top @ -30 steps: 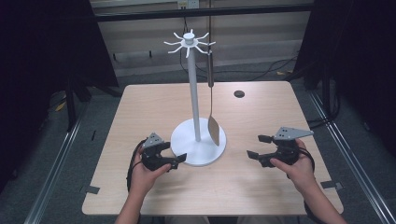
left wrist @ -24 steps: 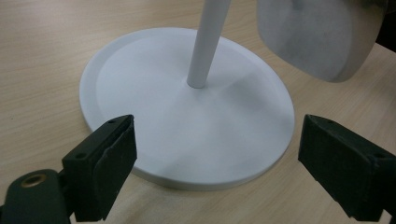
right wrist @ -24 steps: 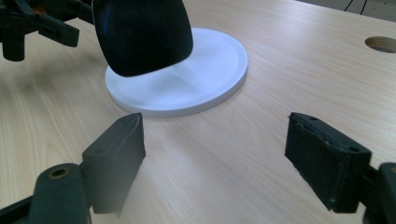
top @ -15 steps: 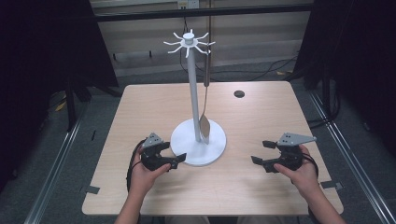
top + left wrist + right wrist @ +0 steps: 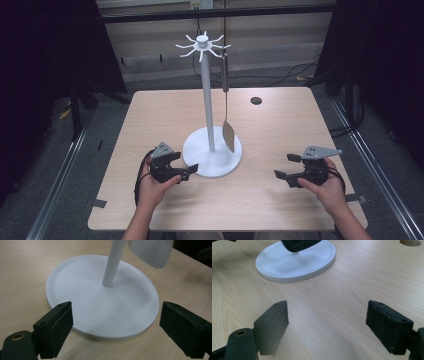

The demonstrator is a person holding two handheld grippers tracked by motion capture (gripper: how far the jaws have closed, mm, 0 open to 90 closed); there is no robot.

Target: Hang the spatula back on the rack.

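A white stand with a ring of hooks on top rises from a round base in the middle of the table. A spatula hangs from one hook, its blade just above the base and blurred in the left gripper view. My left gripper rests at the base's left edge, open, and the base lies just ahead of its jaws. My right gripper stands open over bare wood to the right of the base, with nothing between its jaws.
The wooden table has a small round hole at the back right, also seen in the right gripper view. Dark curtains and metal floor rails flank the table. Cables lie on the floor behind it.
The right hand has sunk a little toward the table's near edge, its gripper still open. The hanging spatula has swung left and back to the right. The left hand has stayed still.
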